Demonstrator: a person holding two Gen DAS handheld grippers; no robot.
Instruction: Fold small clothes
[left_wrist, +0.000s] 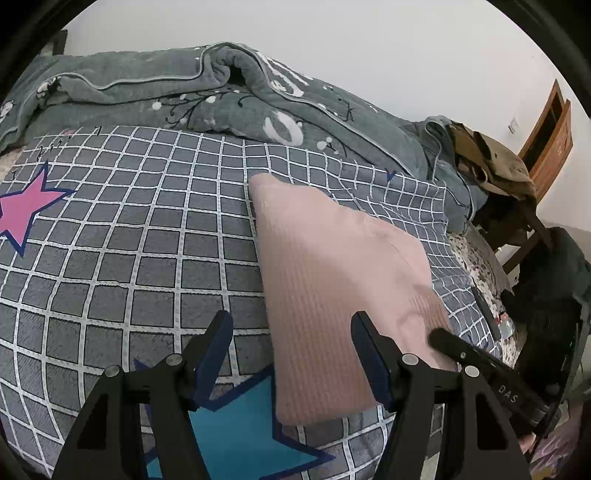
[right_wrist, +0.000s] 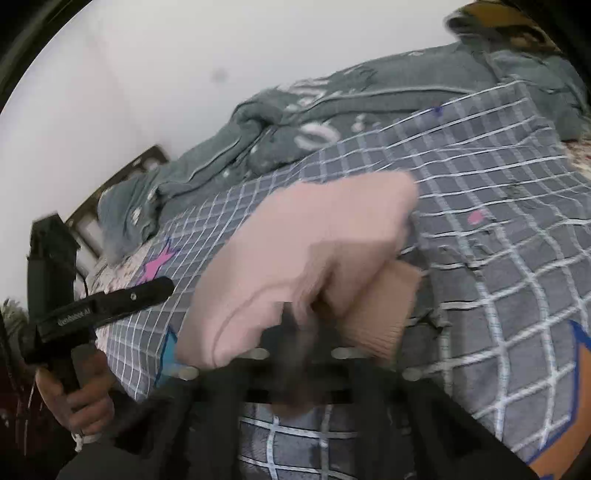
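A pink knitted garment (left_wrist: 332, 273) lies folded in a long strip on the grey checked bedspread (left_wrist: 147, 229). My left gripper (left_wrist: 291, 354) is open and empty, hovering just above the garment's near left edge. The right gripper's finger (left_wrist: 465, 350) reaches in over the garment's right side. In the blurred right wrist view my right gripper (right_wrist: 306, 325) is shut on the pink garment (right_wrist: 295, 236), lifting a bunched fold of it off the bedspread (right_wrist: 498, 240). The left gripper (right_wrist: 96, 306) and the hand holding it show at the left.
A rumpled grey-green quilt (left_wrist: 221, 92) lies along the bed's far side. A chair with piled clothes (left_wrist: 495, 162) stands past the bed's right edge, near a wooden door (left_wrist: 550, 136). A flowered sheet (left_wrist: 480, 266) shows at the bed edge.
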